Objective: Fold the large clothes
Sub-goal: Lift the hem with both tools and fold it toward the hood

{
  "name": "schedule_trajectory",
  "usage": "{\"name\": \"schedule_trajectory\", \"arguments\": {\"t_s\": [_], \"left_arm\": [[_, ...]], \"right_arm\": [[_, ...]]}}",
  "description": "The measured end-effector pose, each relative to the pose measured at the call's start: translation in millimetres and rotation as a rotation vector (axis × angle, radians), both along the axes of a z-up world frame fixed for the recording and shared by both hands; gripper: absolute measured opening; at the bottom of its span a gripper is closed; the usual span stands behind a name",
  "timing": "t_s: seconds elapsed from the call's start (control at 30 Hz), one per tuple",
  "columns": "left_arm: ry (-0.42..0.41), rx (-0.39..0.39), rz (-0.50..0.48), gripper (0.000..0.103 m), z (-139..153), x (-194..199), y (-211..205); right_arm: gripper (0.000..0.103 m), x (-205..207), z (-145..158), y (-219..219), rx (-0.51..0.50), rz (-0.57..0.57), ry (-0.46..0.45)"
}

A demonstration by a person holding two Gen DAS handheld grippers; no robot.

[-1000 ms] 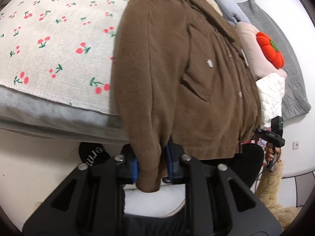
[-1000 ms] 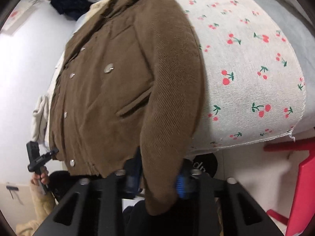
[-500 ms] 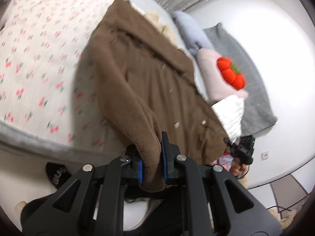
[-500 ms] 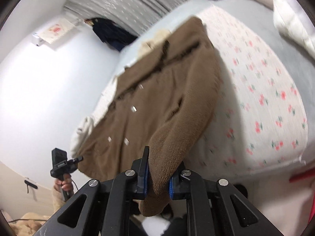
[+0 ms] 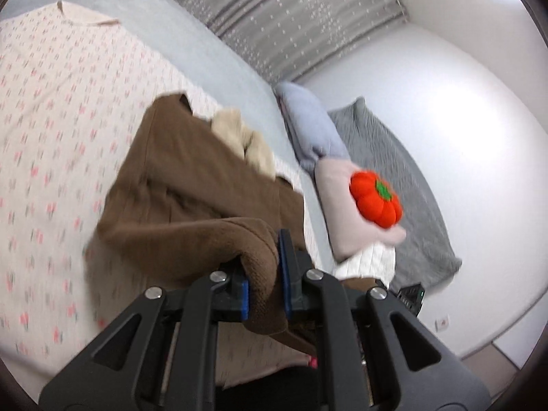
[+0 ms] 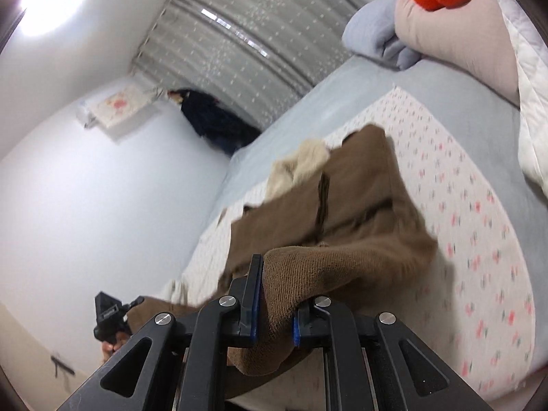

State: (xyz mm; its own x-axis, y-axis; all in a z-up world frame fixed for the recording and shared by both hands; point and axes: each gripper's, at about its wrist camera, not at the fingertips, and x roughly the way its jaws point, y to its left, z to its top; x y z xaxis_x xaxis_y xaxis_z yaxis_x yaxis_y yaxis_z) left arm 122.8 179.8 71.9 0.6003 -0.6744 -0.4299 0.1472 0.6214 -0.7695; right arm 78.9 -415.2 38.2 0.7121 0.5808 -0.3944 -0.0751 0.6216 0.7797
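A brown corduroy jacket with a cream lining lies on the cherry-print cover of a bed. My left gripper is shut on a brown sleeve cuff, lifted above the jacket's body. In the right wrist view the same jacket lies ahead, and my right gripper is shut on its other sleeve cuff, also raised. Both sleeves stretch from the jaws back to the jacket. The jacket's lower hem is hidden behind the grippers.
Pillows stack at the bed's side: a blue one, a pink one with an orange pumpkin cushion, a white quilted one. A grey blanket lies beyond. Grey curtains hang behind. The left gripper shows in the right view.
Both grippers have risen and swung forward over the bed, carrying the sleeve cuffs up. The jacket, earlier hanging over the bed edge, now lies farther onto the cover.
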Motion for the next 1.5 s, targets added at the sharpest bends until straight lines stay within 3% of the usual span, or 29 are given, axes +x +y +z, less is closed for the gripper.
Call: {"name": "schedule_trajectory", "arguments": {"t_s": [0.23, 0.4, 0.57, 0.63, 0.77, 0.87, 0.93, 1.0, 1.1, 1.2, 1.27, 1.3, 1.37, 1.47, 1.5], "left_arm": [[-0.058, 0.054, 0.097, 0.016, 28, 108, -8], [-0.078, 0.114, 0.179, 0.016, 25, 195, -12], [0.004, 0.187, 0.224, 0.016, -27, 292, -26], [0.047, 0.213, 0.245, 0.016, -54, 320, -28], [0.141, 0.178, 0.296, 0.017, -122, 364, -22], [0.148, 0.129, 0.306, 0.019, -175, 377, -16], [0.091, 0.119, 0.302, 0.019, -191, 374, -17], [0.077, 0.111, 0.303, 0.019, -188, 371, -18], [0.084, 0.149, 0.292, 0.019, -180, 370, -22], [0.085, 0.202, 0.263, 0.033, -159, 365, -27], [0.037, 0.280, 0.259, 0.076, -136, 351, -31], [0.009, 0.310, 0.273, 0.081, -128, 345, -31], [-0.070, 0.420, 0.305, 0.083, -106, 327, -36], [-0.149, 0.701, 0.259, 0.084, -86, 311, -64], [-0.162, 0.753, 0.231, 0.084, -86, 309, -71]], "right_arm": [[0.013, 99, 4, -33, 0.033, -0.102, 0.003], [0.013, 182, -8, -52, 0.043, -0.157, 0.009], [0.013, 269, -39, -57, 0.078, -0.165, 0.034], [0.013, 305, -58, -48, 0.016, -0.174, 0.080], [0.013, 352, -107, -39, -0.046, -0.189, 0.168], [0.013, 369, -148, -45, -0.020, -0.225, 0.192], [0.012, 375, -178, -49, 0.024, -0.231, 0.184], [0.012, 374, -190, -52, 0.074, -0.226, 0.159], [0.012, 376, -188, -52, 0.062, -0.215, 0.159], [0.015, 374, -176, -50, 0.031, -0.210, 0.175], [0.025, 369, -159, -47, -0.015, -0.191, 0.172], [0.030, 364, -148, -46, -0.052, -0.179, 0.157], [0.057, 353, -130, -43, -0.126, -0.185, 0.127], [0.065, 334, -104, -33, -0.269, -0.190, 0.057], [0.065, 331, -98, -26, -0.325, -0.178, 0.048]]}}
